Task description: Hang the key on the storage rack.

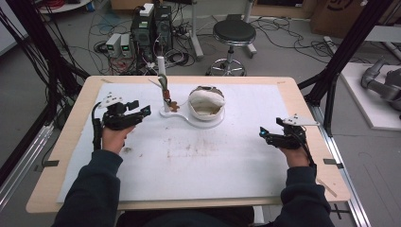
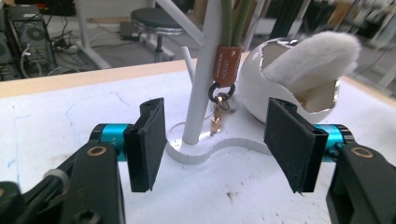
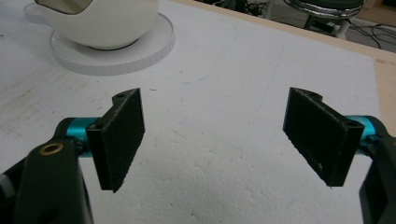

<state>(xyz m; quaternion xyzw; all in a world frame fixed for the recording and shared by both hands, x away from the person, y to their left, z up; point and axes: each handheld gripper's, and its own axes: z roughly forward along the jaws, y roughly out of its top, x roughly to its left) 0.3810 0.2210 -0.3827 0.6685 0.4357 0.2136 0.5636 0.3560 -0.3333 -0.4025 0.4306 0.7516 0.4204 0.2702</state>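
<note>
- Reaching toward the stand, the left gripper [image 1: 142, 112] is hovering in the left centre of the high view with its jaws spread wide and nothing between them; in the left gripper view its black pads [image 2: 148, 142] are framing the white upright post [image 2: 201, 88] with room on either side
- Hanging from that post, at upper centre of the left gripper view, is the olive cord keychain with a brown leather tag and brass clasp [image 2: 226, 65], just beside the white egg-shaped pod with a fleecy lining [image 2: 299, 74]
- Waiting at the right of the high view, the right gripper [image 1: 263, 134] is also gaping wide and empty above the white foam mat [image 3: 210, 154]
- Judging from this, the approach is under way; the next move is calling for the left gripper to be advancing and closing on the tag or cord
- Running out of frame at the top, the cord's hook point is cut off, and the small clasp is looking blurred
</note>
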